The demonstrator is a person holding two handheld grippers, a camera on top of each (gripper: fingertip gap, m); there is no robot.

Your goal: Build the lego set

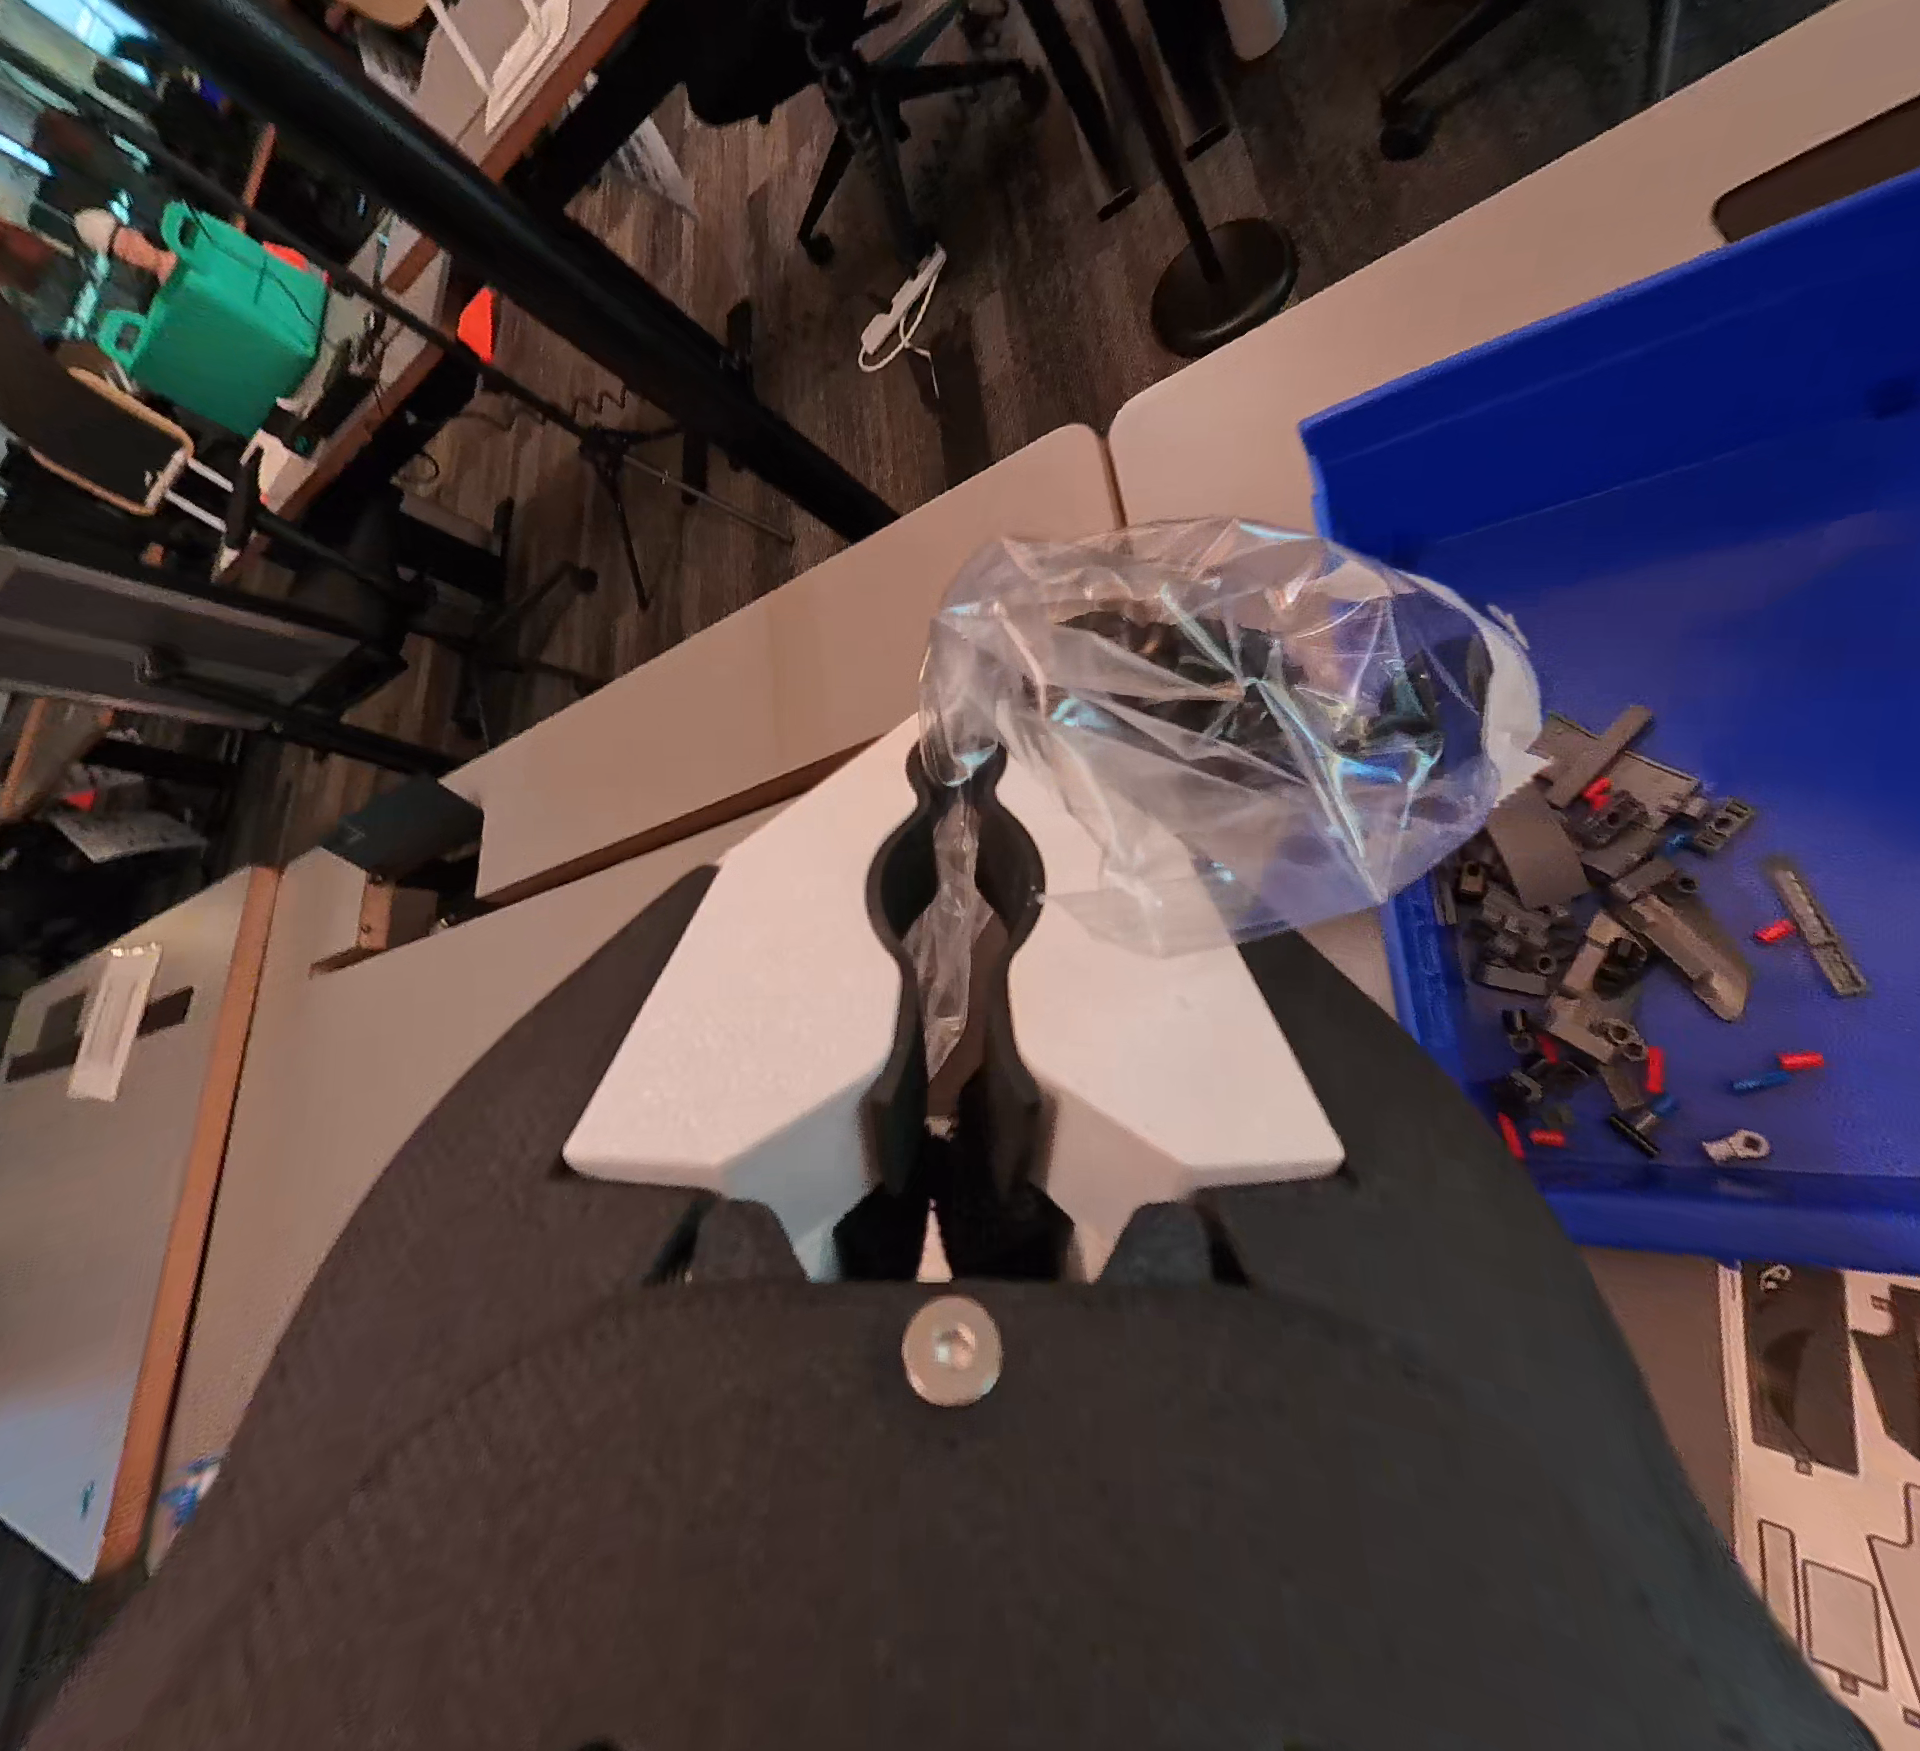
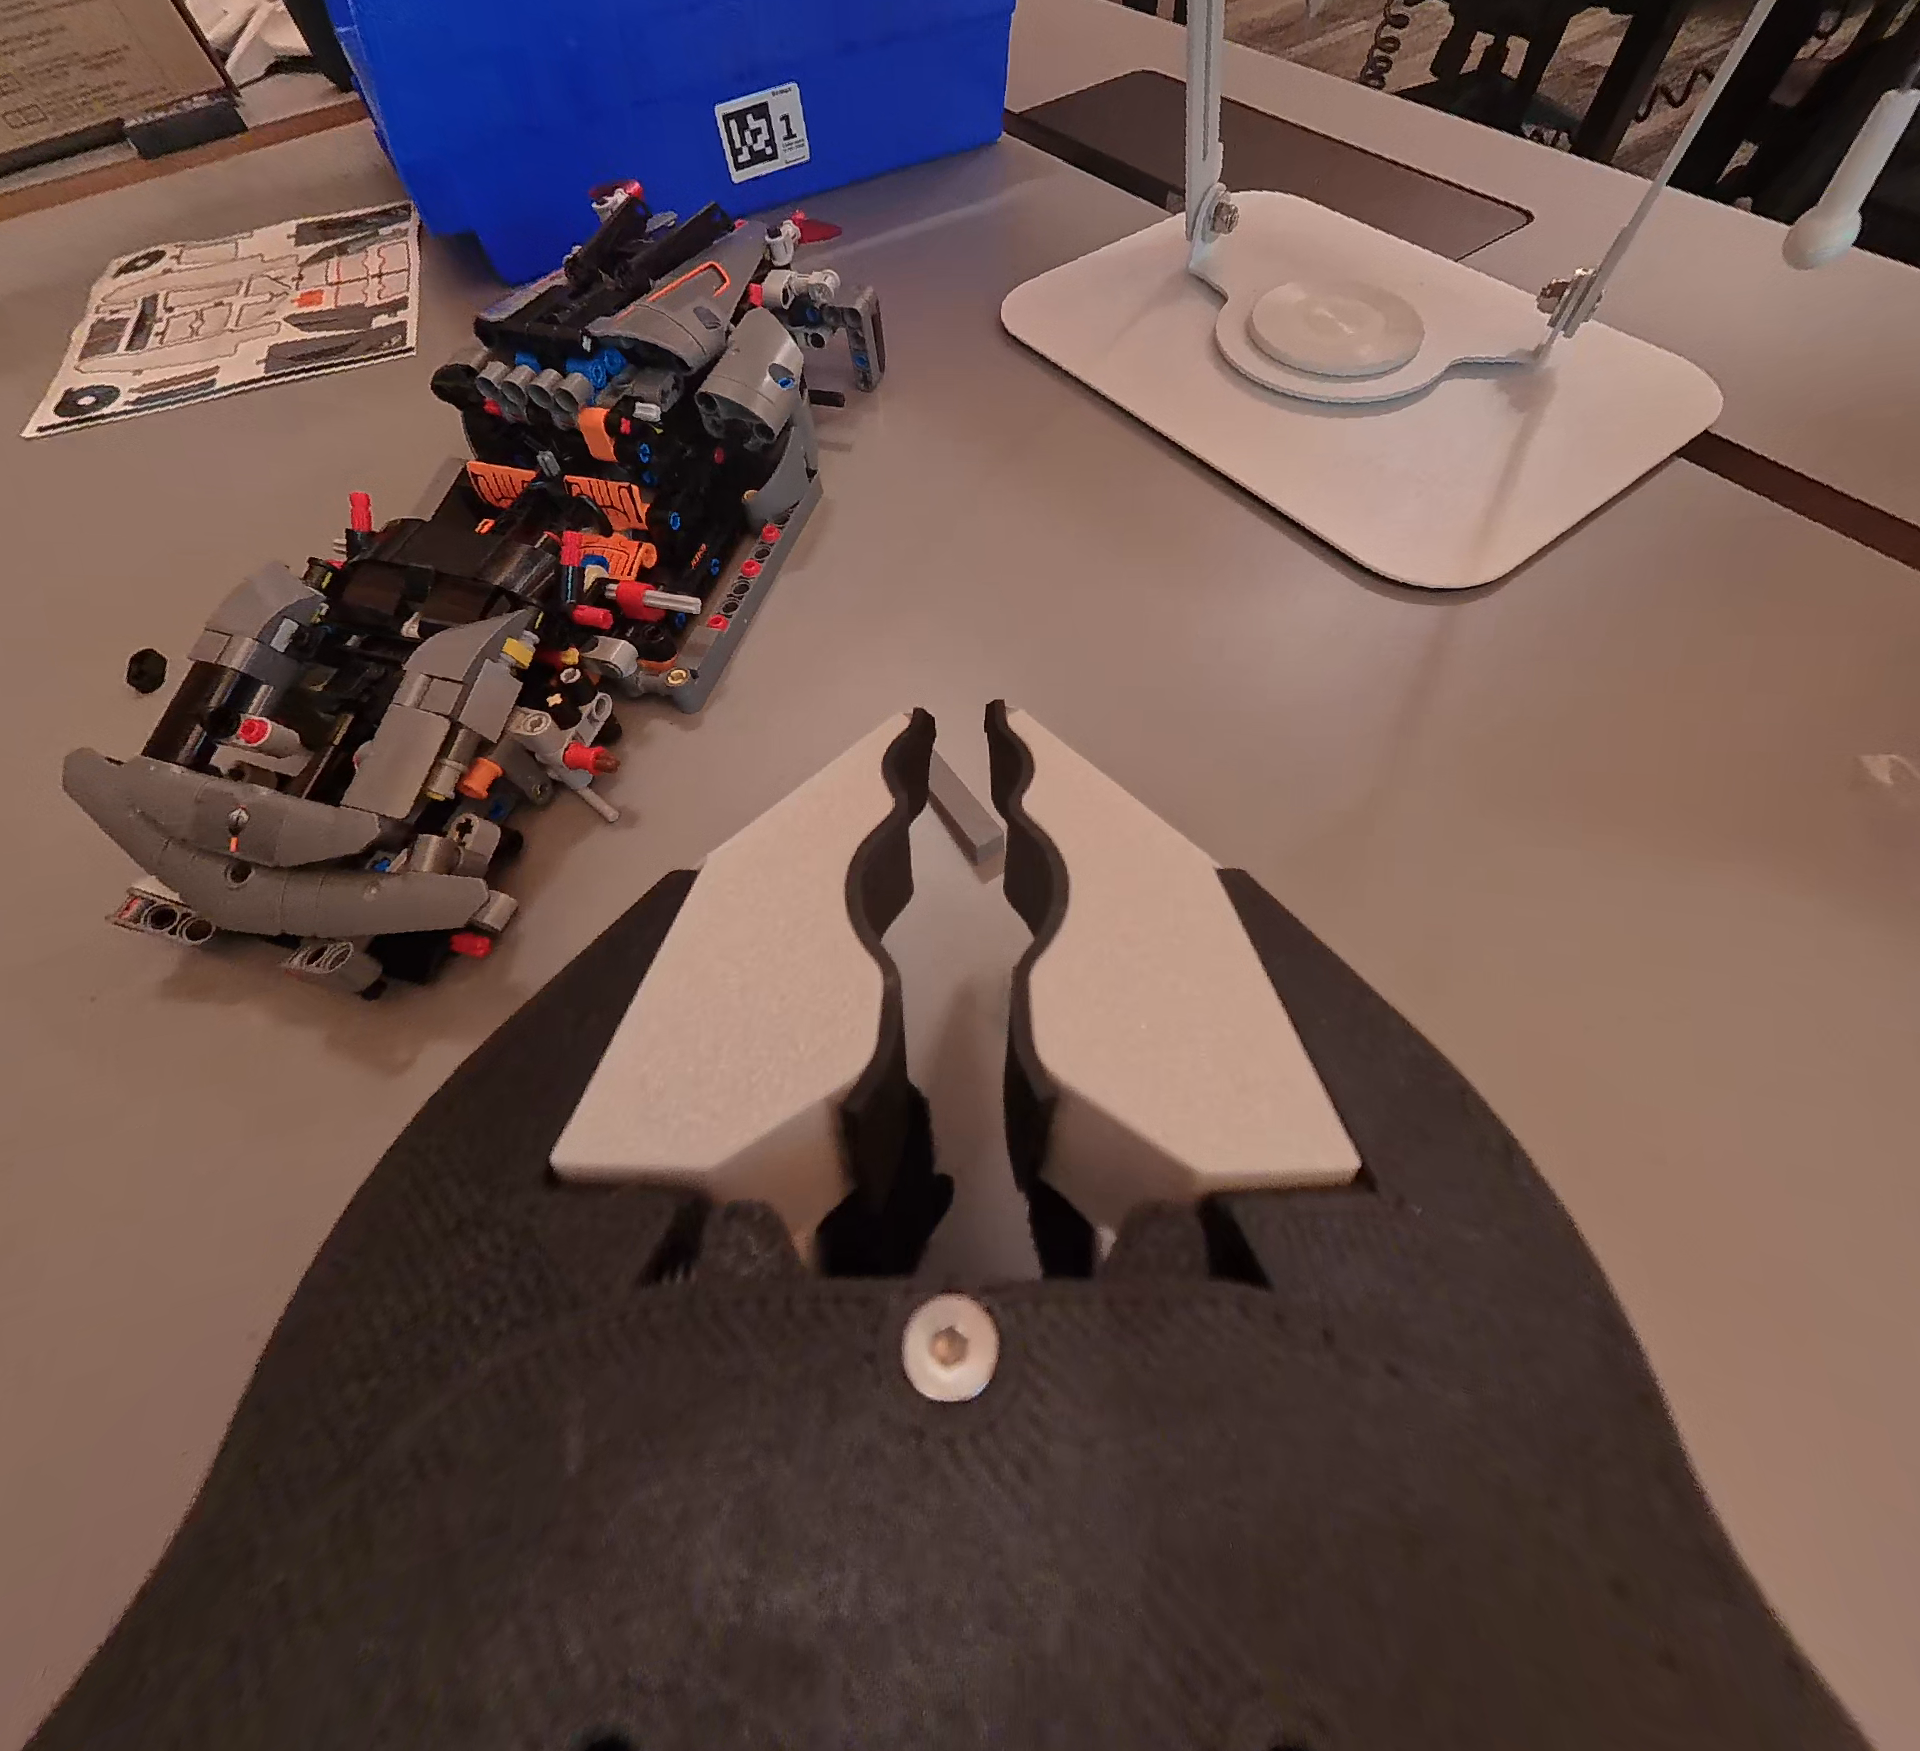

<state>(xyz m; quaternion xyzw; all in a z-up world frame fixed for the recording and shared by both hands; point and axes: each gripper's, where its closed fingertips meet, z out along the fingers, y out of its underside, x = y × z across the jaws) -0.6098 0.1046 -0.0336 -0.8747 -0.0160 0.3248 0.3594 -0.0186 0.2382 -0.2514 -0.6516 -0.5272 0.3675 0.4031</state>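
Observation:
My left gripper [image 1: 954,766] is shut on the corner of a clear plastic bag [image 1: 1226,725] that holds dark lego pieces. It holds the bag tilted over the edge of a blue bin [image 1: 1683,496]. Several loose grey, red and blue pieces [image 1: 1600,922] lie inside the bin. My right gripper [image 2: 958,714] is open a little, low over the grey table [image 2: 1143,766]. A small grey lego bar [image 2: 964,813] lies on the table between its fingertips. The partly built grey, black and orange lego car [image 2: 468,579] lies to the gripper's left.
The blue bin [image 2: 665,28] stands behind the car. A sticker sheet [image 2: 239,314] lies left of it and shows at the left wrist view's lower right [image 1: 1829,1493]. A white stand with a flat base [image 2: 1361,392] sits at the right. A small black piece [image 2: 147,667] lies beside the car. There is about 65 cm between the tips of the two grippers.

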